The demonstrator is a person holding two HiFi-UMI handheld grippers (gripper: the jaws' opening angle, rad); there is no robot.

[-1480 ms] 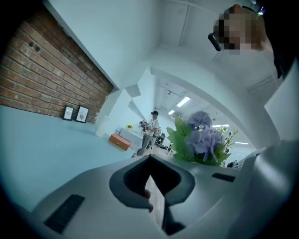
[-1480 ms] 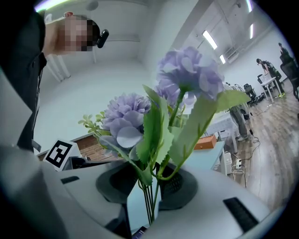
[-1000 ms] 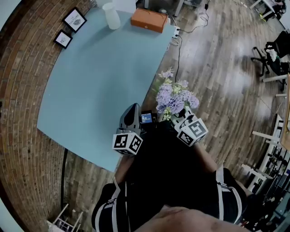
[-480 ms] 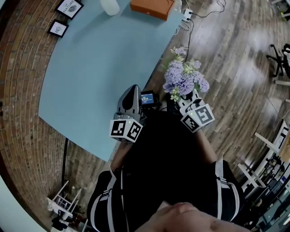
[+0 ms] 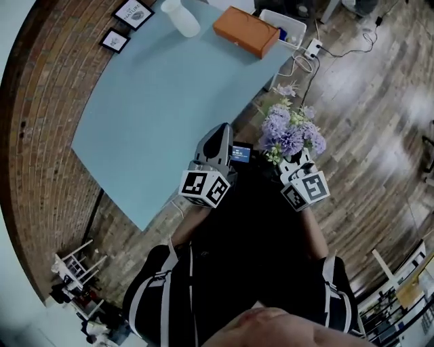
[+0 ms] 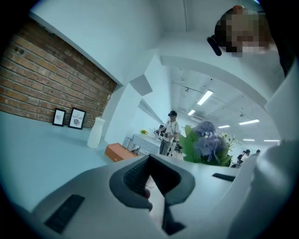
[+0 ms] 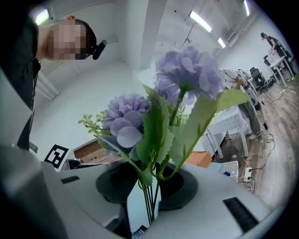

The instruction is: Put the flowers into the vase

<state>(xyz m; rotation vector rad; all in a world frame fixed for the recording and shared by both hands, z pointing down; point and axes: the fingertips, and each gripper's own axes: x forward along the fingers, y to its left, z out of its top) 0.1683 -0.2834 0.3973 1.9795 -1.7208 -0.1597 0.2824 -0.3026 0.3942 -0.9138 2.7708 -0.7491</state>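
Observation:
In the head view my right gripper (image 5: pixel 293 161) is shut on the stems of a bouquet of purple flowers (image 5: pixel 290 134), held upright over the wooden floor just off the table's right edge. The right gripper view shows the green stems (image 7: pixel 152 200) pinched between the pads, blooms (image 7: pixel 189 70) above. The white vase (image 5: pixel 182 17) stands at the far end of the light blue table (image 5: pixel 156 108), also visible as the vase (image 6: pixel 95 133) in the left gripper view. My left gripper (image 5: pixel 220 132) hovers over the table's edge, jaws together, nothing in it.
An orange box (image 5: pixel 247 30) lies near the vase, with a white bin (image 5: pixel 283 24) and a power strip (image 5: pixel 313 47) behind it on the floor. Two framed pictures (image 5: pixel 122 26) lean on the brick wall. A person (image 6: pixel 170 133) stands far off.
Both grippers have travelled with me along the table's right edge; the bouquet stays in the right gripper. The vase and orange box sit a little nearer in view.

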